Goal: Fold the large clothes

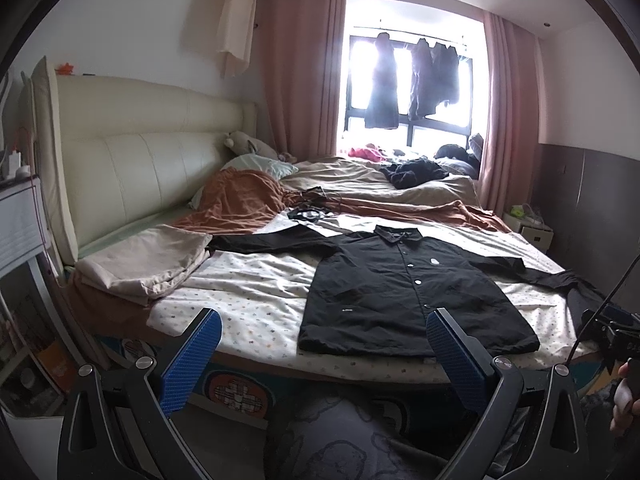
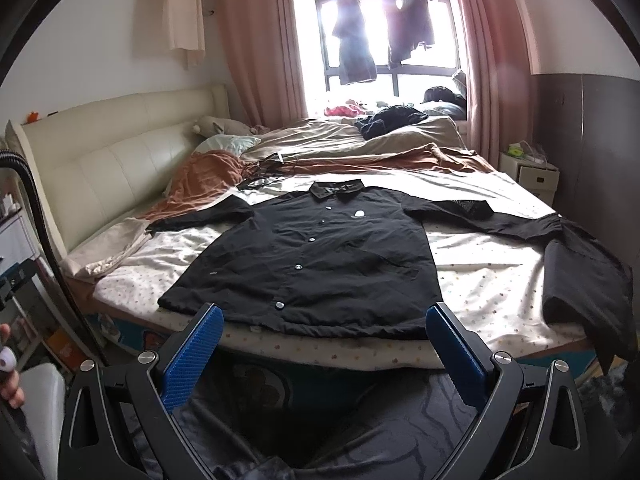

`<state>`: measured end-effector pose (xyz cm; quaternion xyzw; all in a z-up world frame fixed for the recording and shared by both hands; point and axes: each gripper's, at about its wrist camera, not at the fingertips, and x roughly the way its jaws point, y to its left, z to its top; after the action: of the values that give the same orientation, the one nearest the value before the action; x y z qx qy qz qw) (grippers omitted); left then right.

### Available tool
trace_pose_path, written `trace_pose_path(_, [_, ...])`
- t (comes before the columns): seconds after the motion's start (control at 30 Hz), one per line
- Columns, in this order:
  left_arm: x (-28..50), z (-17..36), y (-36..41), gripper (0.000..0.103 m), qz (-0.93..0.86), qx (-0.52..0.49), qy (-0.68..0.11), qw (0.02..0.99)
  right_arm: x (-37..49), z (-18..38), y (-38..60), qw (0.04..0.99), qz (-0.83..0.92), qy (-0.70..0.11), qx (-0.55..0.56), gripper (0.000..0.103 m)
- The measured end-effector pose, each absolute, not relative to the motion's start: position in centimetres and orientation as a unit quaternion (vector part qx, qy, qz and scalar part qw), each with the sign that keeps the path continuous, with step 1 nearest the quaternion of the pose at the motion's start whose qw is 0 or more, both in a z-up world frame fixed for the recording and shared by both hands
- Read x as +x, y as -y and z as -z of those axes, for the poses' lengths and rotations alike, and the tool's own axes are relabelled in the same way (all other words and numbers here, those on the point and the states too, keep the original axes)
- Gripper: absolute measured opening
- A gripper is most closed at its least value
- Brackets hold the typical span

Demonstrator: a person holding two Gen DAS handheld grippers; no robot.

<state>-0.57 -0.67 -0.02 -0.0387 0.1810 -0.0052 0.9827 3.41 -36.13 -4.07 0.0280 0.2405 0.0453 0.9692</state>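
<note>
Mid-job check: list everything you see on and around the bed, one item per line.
shirt: 1, black, buttoned, flat on bed's near side
second garment: 1, black, bed's right edge
folded cloth: 1, beige, bed's left side
blanket: 1, rust, bunched mid-bed
crumpled clothes: 1 pile, black, far side
hanging clothes: about 3, dark, at window
curtains: pink, flanking window
headboard: 1, cream, left
nightstand: 1, white, right
left gripper: jaws open, blue pads
right gripper: jaws open, blue pads
</note>
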Motion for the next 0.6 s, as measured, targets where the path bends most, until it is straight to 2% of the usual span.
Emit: trace_pose_path(0.6, [-1.32, -0.17, 0.74, 0.103, 0.018, -0.039, -0.175, 0.984, 2.69, 4.23, 36.44, 0.971, -0.042, -0.234, 0.028, 0.102])
